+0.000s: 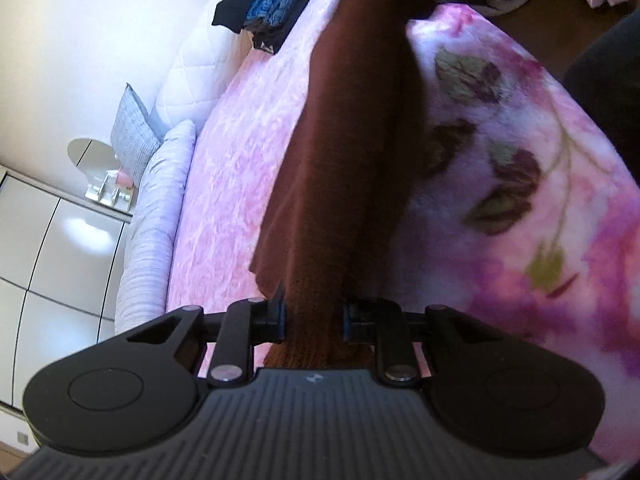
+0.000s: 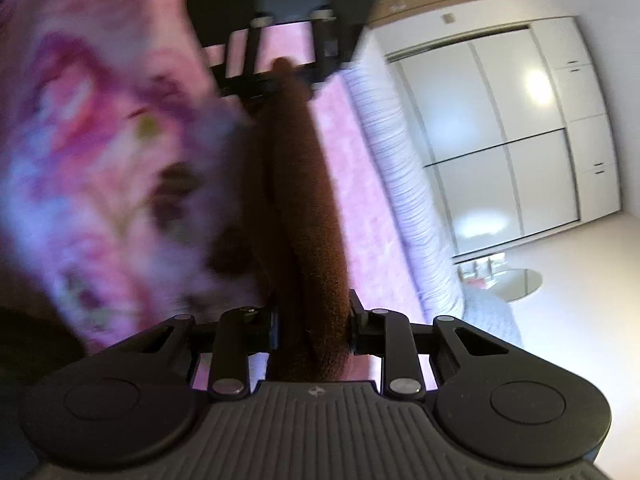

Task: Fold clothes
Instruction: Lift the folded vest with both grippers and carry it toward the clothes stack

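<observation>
We hold the rust-brown knit garment [image 1: 352, 152] stretched between our 2 grippers above the bed [image 1: 224, 184]: the left gripper [image 1: 314, 318] is clenched on one bunched end, the right gripper [image 2: 312, 326] on the other, with a pink floral blanket [image 1: 520, 184] beside it and folded dark clothes [image 1: 276, 4] stacked farther along the bed

light: bright daylight | glare: wardrobe doors [image 2: 500, 128] | blur: right view | edges: fisheye-warped
</observation>
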A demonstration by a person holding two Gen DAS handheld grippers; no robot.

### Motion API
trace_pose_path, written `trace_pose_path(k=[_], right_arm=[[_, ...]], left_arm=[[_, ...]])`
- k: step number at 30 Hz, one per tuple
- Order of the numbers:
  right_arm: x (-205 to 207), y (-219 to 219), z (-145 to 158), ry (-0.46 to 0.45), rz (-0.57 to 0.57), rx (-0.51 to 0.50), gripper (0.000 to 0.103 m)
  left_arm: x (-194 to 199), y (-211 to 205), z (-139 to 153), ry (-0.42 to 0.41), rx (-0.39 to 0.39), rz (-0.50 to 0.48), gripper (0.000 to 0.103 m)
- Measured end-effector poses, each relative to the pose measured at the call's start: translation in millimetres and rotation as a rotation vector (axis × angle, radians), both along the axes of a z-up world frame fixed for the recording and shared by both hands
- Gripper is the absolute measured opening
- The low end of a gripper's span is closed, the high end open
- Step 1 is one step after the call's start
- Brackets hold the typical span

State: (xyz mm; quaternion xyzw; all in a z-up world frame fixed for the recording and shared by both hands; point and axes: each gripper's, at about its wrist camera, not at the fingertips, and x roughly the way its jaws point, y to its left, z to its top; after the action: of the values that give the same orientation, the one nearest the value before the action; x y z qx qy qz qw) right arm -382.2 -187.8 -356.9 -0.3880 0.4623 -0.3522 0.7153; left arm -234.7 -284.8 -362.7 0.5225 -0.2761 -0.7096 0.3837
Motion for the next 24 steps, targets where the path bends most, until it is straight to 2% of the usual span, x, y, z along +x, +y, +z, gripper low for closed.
trace_pose_path(k=[3, 7, 10, 16, 20, 24], right_arm=[[3, -16, 24, -0.028, 0.012, 0.009, 0.025], [4, -37, 59, -0.015, 0.017, 0.069, 0.024], [4, -56, 93, -0.01, -0.011, 0.143, 0.023], [-18, -82, 185, -0.005, -0.032, 0.277, 0.023], [-43, -93, 250, -0.031, -0.045, 0.35, 0.023], [-71, -103, 293, -0.05, -0.062, 0.357, 0.023]], left_arm=[[8, -14, 15, 0.012, 0.002, -0.04, 0.02], [12, -33, 49, 0.017, 0.04, -0.056, 0.02], [4, -47, 91, 0.029, 0.117, -0.047, 0.019], [-27, -51, 193, -0.014, 0.231, -0.053, 0.019], [-56, -61, 255, -0.042, 0.267, -0.065, 0.019], [-88, -73, 297, -0.058, 0.258, -0.099, 0.019]])
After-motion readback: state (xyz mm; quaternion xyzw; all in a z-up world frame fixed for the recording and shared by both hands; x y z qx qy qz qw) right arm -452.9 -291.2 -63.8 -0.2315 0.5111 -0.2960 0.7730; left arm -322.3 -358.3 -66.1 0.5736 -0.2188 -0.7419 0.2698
